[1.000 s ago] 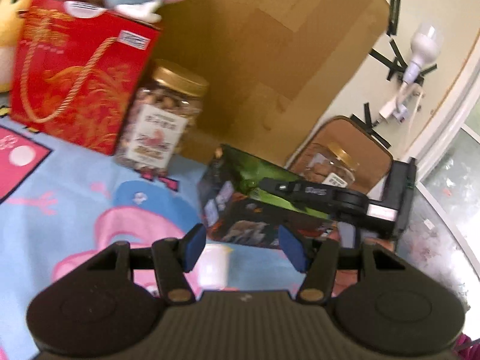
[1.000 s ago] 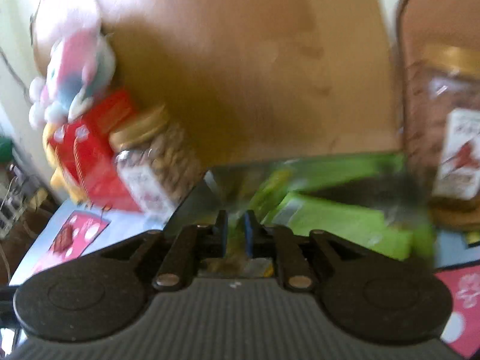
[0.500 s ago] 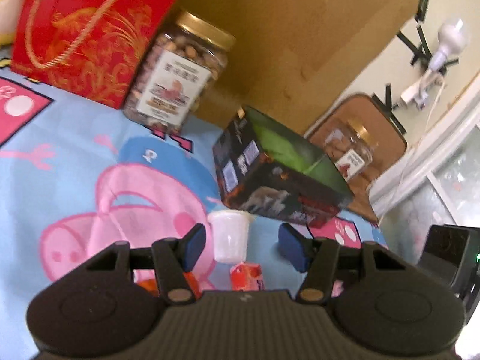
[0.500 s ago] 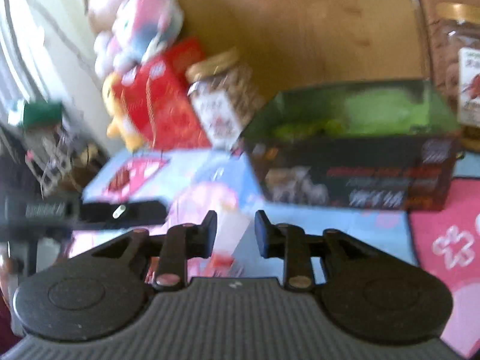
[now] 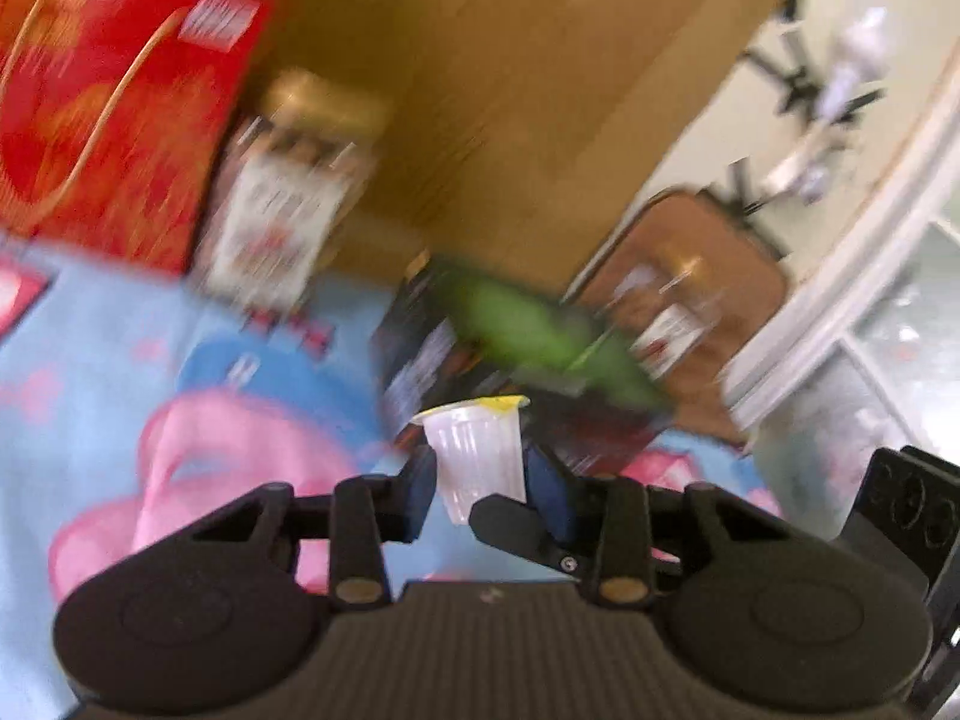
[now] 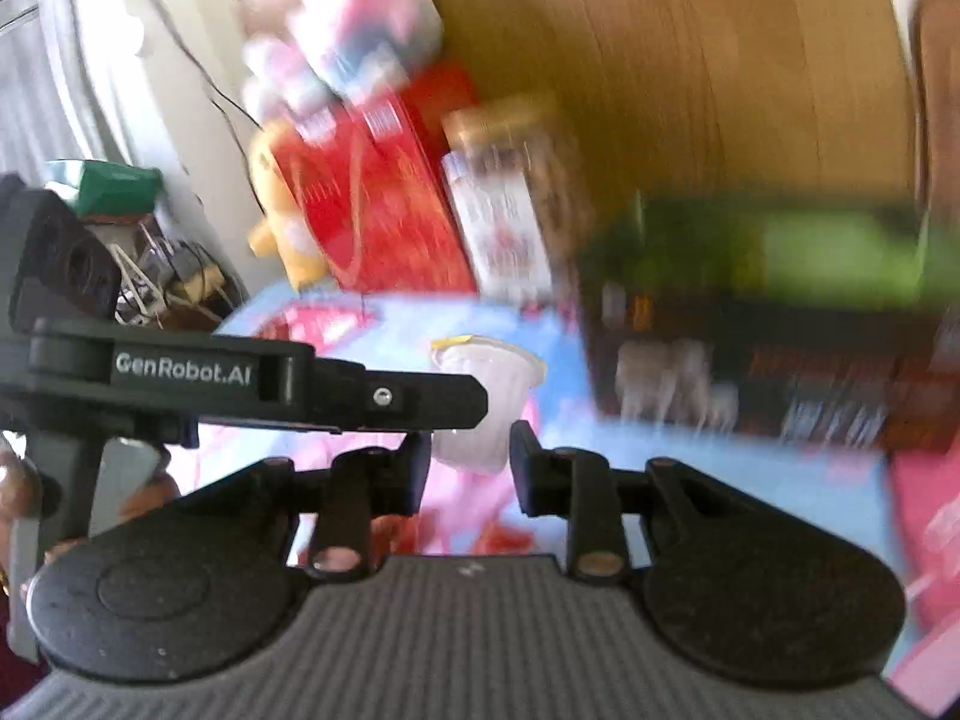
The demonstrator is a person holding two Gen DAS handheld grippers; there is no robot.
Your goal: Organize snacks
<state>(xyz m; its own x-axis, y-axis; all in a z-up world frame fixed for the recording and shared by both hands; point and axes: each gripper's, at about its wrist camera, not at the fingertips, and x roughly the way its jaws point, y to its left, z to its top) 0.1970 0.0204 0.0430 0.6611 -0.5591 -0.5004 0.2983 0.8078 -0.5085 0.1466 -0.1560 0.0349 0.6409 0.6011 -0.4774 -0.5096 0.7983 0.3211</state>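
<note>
Between the blue pads of my left gripper (image 5: 480, 483) sits a small white jelly cup (image 5: 477, 450) with a yellow-edged foil lid, upright and pinched at its lower half, both pads pressed against its ribbed sides. On my left wrist feed the cup is sharp while everything behind it is smeared by motion. Past the cup I see the dark snack box (image 5: 516, 372) with its green interior, standing open-topped on the blue and pink cartoon mat (image 5: 120, 372). Farther back on the left stand a red gift bag (image 5: 114, 120) and a gold-lidded jar of nuts (image 5: 288, 198), both against a large cardboard sheet (image 5: 516, 90). A second gold-lidded jar (image 5: 672, 306) sits to the right of the box, in front of a brown board. On my right wrist feed, the right gripper (image 6: 471, 456) has its fingers (image 6: 523, 447) parted with a moderate gap and gripping nothing; the cup (image 6: 480, 396) shows through that gap, and the left gripper's black arm (image 6: 252, 372) crosses in from the left, covering the cup's left side. The snack box (image 6: 768, 324) lies to the right of the cup, near it but apart. A plush toy (image 6: 348, 24) sits on top of the red bag (image 6: 372, 204) in this view.
</note>
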